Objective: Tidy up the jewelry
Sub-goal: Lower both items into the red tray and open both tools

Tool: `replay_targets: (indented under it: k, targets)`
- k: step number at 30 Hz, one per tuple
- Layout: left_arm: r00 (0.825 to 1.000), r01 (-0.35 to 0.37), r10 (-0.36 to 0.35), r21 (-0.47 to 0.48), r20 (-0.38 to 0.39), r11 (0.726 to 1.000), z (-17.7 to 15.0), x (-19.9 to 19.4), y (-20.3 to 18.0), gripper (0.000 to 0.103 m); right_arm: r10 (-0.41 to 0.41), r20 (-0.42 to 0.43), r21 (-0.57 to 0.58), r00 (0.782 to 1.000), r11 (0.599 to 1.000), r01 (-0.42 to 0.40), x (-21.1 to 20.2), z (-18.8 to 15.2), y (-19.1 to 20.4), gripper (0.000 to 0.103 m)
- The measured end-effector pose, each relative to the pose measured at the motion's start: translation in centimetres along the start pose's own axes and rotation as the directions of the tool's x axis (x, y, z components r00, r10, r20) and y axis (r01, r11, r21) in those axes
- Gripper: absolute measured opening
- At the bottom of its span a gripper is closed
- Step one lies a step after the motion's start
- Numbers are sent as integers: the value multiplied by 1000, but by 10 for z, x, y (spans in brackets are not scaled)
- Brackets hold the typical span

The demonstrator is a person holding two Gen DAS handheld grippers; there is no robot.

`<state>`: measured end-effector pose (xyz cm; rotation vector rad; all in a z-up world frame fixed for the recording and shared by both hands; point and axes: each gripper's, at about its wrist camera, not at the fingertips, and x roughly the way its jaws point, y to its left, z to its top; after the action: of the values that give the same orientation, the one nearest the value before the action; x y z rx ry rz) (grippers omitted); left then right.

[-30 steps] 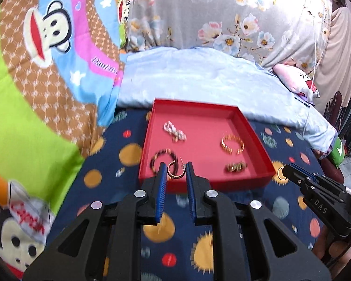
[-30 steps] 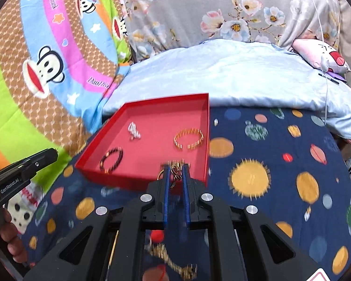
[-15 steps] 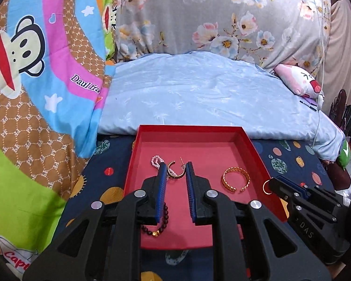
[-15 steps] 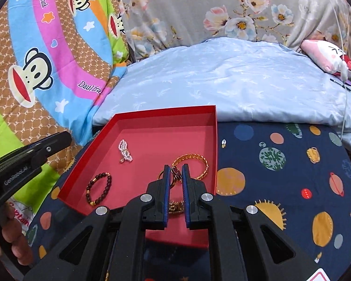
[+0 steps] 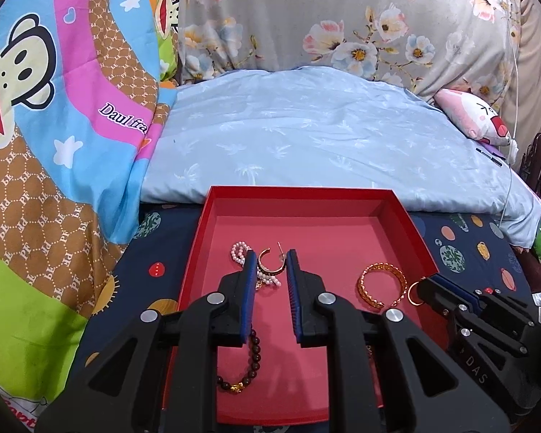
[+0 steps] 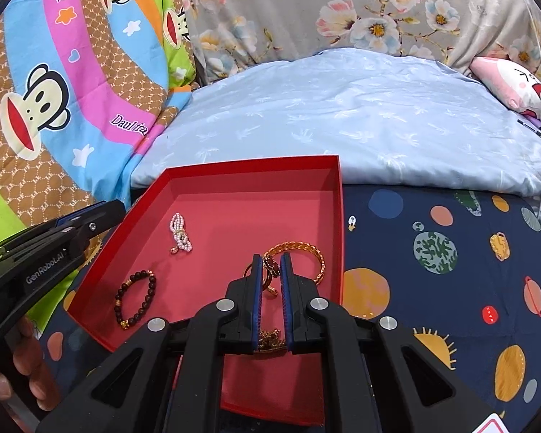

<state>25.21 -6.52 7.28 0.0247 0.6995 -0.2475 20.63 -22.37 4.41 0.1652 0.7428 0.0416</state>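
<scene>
Hoop earring [image 5: 270, 261] is held between the left gripper [image 5: 269, 256] tips, jaws part-open to the hoop's width, over the red tray [image 5: 407, 213] floor. Whether it is truly pinched or just resting there cannot be told for sure; it reads as gripped. A second small hoop [image 6: 270, 270] is clamped in the right gripper [image 6: 269, 265], jaws nearly closed, above the tray's right side just beside the gold cuff [image 6: 306, 252].

Already lying in the tray: pearl bracelet [image 6: 180, 232], dark bead bracelet [image 6: 135, 297], gold cuff, and a gold chain piece [image 6: 270, 339] partly hidden under the right gripper.

Progress is judged as late stage: most pieces are in the tray, two hoops left to be released. No other loose jewelry is seen on the planet-print sheet [image 6: 432, 288], though the near area is blocked by the grippers.
</scene>
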Motion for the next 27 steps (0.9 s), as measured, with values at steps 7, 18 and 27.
replay_targets:
  k: [7, 18, 27]
  targets:
    - [1000, -7, 7, -4, -12, 1000, -2, 7, 0, 16, -11, -9, -11, 1000, 1000, 11, 7, -1, 2, 10]
    - [999, -34, 34, -11, -9, 999, -1, 8, 2, 35, -20, 14, -6, 1000, 1000, 20, 2, -1, 3, 18]
    - [999, -41, 41, -10, -2, 999, -2, -2, 2, 35, -8, 28, -18, 1000, 1000, 8, -13, 1, 7, 19]
